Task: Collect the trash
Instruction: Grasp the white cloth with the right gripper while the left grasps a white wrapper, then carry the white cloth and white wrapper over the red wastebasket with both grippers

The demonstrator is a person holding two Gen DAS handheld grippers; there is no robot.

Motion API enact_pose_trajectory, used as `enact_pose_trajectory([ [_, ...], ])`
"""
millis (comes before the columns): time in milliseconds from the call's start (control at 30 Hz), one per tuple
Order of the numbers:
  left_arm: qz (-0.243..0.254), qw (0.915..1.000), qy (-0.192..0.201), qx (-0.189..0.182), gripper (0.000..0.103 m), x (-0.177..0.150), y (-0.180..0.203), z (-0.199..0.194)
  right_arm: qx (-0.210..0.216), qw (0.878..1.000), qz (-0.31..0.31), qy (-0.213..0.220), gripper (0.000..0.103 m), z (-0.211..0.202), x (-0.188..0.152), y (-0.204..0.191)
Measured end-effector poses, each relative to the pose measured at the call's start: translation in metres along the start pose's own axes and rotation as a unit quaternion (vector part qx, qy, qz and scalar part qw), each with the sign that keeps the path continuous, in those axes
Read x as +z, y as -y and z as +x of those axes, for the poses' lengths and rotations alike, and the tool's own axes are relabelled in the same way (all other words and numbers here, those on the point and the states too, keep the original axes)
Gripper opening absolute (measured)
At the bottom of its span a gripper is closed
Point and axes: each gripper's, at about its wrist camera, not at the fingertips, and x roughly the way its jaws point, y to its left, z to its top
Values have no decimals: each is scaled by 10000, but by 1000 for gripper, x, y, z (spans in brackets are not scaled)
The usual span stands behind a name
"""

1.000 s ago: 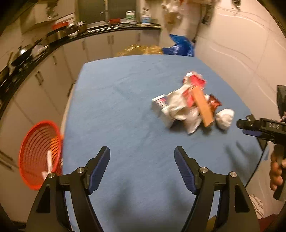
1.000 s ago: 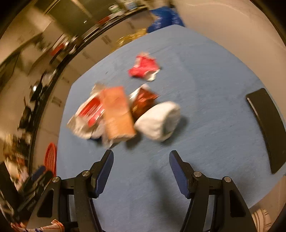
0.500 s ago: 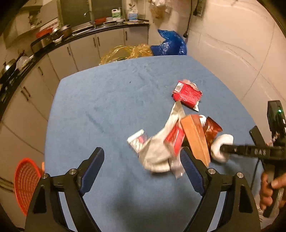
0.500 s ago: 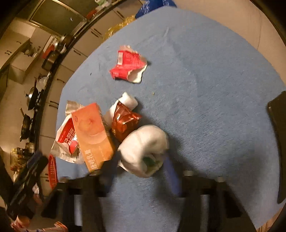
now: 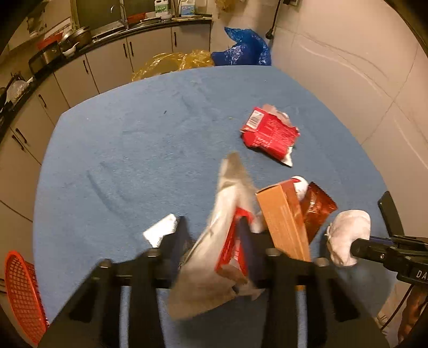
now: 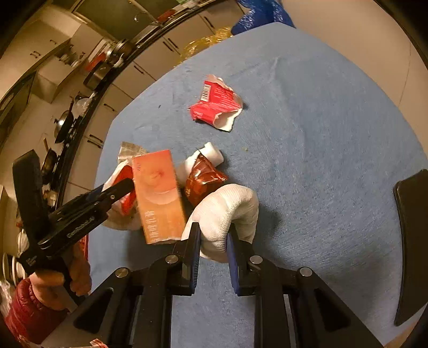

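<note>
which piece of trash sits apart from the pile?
The torn red wrapper: it lies alone farther up the table, touching nothing; the rest are bunched together by the grippers.

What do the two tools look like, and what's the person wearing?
Both tools are black with blue pads on two fingers and silver bolts at the joints. The left tool carries white lettering on its body. A red quilted sleeve covers the left wrist.

Pretty clearly a home kitchen: beige cabinets under a dark countertop along the far wall, sink tap, pots and pans on the left, and a blue-clothed table up close.
</note>
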Motion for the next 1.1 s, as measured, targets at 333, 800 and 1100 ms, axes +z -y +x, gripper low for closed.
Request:
enact_pose_trajectory([
  [333,-578,9979,239,147,16,-40,-9,-52,206,9969,-756,13,19,-8,-15,-38],
  [800,-861,9949,384,366,16,-148,-77,-121,507,9864,-1560,-123,19,24,-79,-159],
  [1100,-1075,9912,611,480,16,-183,-133,-158,518,9823,-1791,-192,19,40,-114,-217],
])
